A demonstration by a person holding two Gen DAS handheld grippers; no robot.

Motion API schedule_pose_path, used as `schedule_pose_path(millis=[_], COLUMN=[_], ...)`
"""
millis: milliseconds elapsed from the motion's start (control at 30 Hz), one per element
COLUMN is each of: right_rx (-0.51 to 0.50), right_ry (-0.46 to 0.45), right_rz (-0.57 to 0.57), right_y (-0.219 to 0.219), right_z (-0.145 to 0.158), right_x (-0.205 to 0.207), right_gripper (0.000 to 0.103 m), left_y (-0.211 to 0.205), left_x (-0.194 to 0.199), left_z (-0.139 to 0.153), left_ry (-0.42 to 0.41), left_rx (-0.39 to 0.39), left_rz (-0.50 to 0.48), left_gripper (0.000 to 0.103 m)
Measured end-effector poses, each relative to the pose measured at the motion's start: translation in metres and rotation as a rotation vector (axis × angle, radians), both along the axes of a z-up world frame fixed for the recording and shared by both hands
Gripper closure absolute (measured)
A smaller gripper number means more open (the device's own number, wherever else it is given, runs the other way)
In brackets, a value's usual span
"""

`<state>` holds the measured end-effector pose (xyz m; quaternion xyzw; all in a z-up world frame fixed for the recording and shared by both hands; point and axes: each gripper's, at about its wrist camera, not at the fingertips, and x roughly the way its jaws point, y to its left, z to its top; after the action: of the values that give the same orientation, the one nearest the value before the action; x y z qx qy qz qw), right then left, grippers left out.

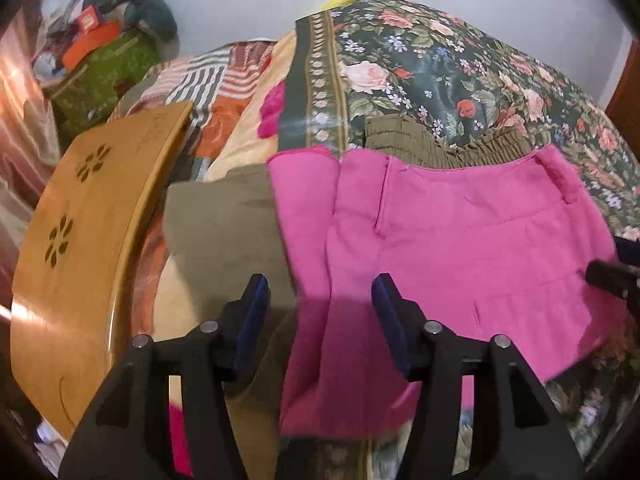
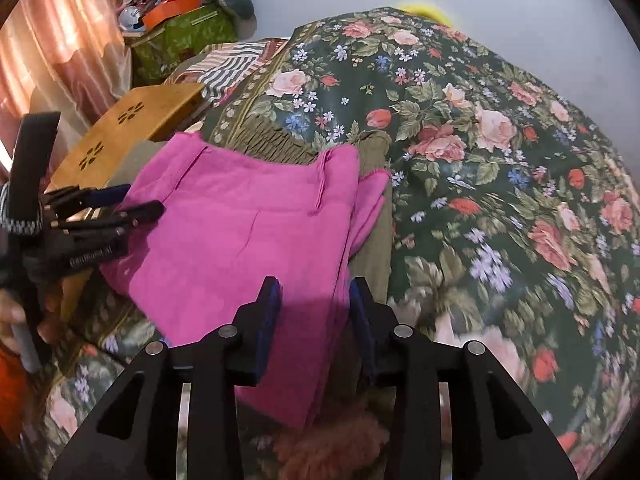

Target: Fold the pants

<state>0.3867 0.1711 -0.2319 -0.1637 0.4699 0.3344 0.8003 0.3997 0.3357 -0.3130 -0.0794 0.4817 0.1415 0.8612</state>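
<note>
Folded pink pants (image 1: 460,240) lie on the floral bedspread (image 1: 460,76), on top of olive green pants (image 1: 224,224) whose elastic waistband (image 1: 404,140) shows behind them. My left gripper (image 1: 322,300) hangs open over the pink pants' left edge, where pink meets olive; its pads do not press the cloth. My right gripper (image 2: 316,304) stands open over the right side of the pink pants (image 2: 248,232), the fabric below and between its pads. In the right wrist view the left gripper (image 2: 132,204) shows at the left, held by a hand.
A wooden lap table (image 1: 80,248) with flower cutouts lies left of the pants. Behind it are a striped quilt (image 1: 208,76), a green box (image 1: 108,68) piled with clutter and a pink curtain (image 2: 60,40). A brown furry thing (image 2: 332,448) lies at the near edge.
</note>
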Motion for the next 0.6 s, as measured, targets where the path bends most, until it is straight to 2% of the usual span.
schedule_pose_path(millis=[33,67,167,300,433,600], right_rx=[-0.001,0.004,0.022,0.095,0.189,0.291], right_ry=[0.0,0.003,-0.019,-0.057,-0.15,-0.267], right_rz=[-0.003,-0.008,-0.018,-0.042,-0.063,-0.079], right_y=[-0.002,-0.005,-0.012,-0.027,-0.047,-0.069], right_z=[0.003,0.008,0.028,0.067,0.121,0.181], right_x=[-0.004,-0.009,-0.026,-0.051,-0.088,-0.14], right_gripper=[0.055,0.045,0.043,0.043,0.043,0.043], left_y=[0.001,0.0,-0.006,-0.018,-0.037,-0.069], left_x=[-0.008,-0.013,-0.037,-0.077,-0.12,-0.177], left_z=[0.004,0.008,0.025,0.064,0.119,0.193], left_ry=[0.006,0.012,0.008,-0.037,-0.132,-0.298], left_rx=[-0.011,-0.012,0.02,0.046,0.069,0.076], left_rz=[0.007,0.007,0.0,-0.043,-0.07,-0.119], left_gripper=[0.048,0.048,0.048,0.048,0.047,0.046])
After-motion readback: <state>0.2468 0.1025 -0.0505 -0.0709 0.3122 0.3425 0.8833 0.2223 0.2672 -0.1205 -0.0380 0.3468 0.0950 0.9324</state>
